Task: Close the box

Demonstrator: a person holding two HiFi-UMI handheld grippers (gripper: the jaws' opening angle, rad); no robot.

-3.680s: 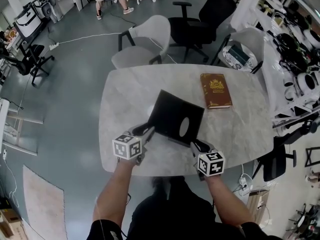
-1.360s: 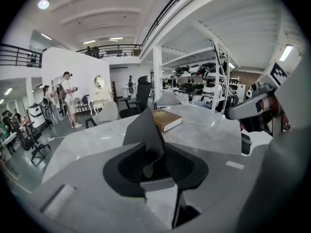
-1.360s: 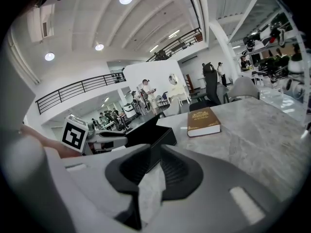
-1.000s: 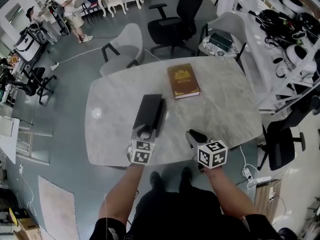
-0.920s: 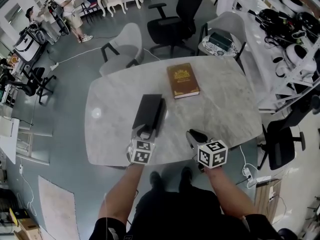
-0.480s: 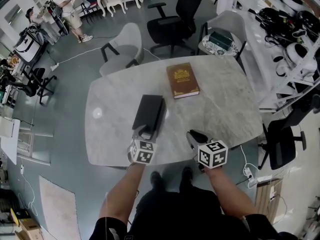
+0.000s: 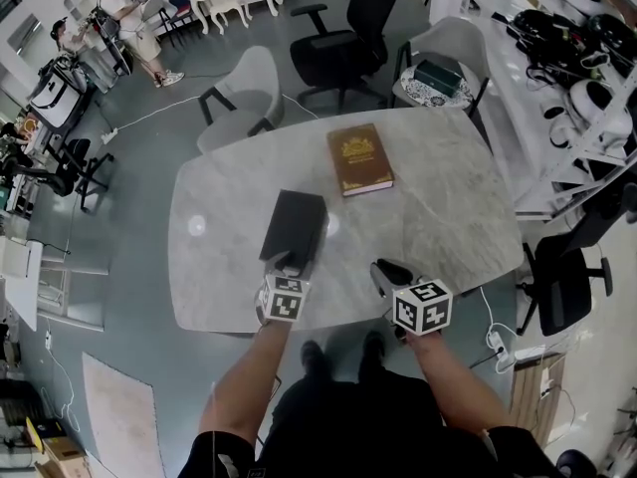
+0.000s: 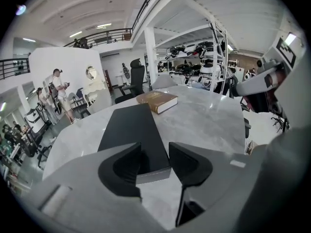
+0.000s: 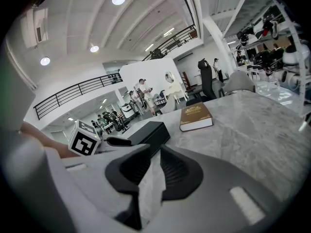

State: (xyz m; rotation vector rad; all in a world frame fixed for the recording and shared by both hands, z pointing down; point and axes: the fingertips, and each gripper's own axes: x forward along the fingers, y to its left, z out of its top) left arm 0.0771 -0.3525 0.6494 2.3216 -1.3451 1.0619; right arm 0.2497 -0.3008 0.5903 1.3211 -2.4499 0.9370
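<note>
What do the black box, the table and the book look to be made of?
Box: probably rigid cardboard with a matte black finish. It gives no glare, and a pale raw edge shows at its near end.
Table: marble or a marble-look slab, polished. It has grey veining and a bright light reflection.
Book: hardcover, brown and leather-like, with a gold emblem and pale page edges.

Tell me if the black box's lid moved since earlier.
Yes. It has folded down shut; the black box now lies flat on the table, left of the brown book.
</note>
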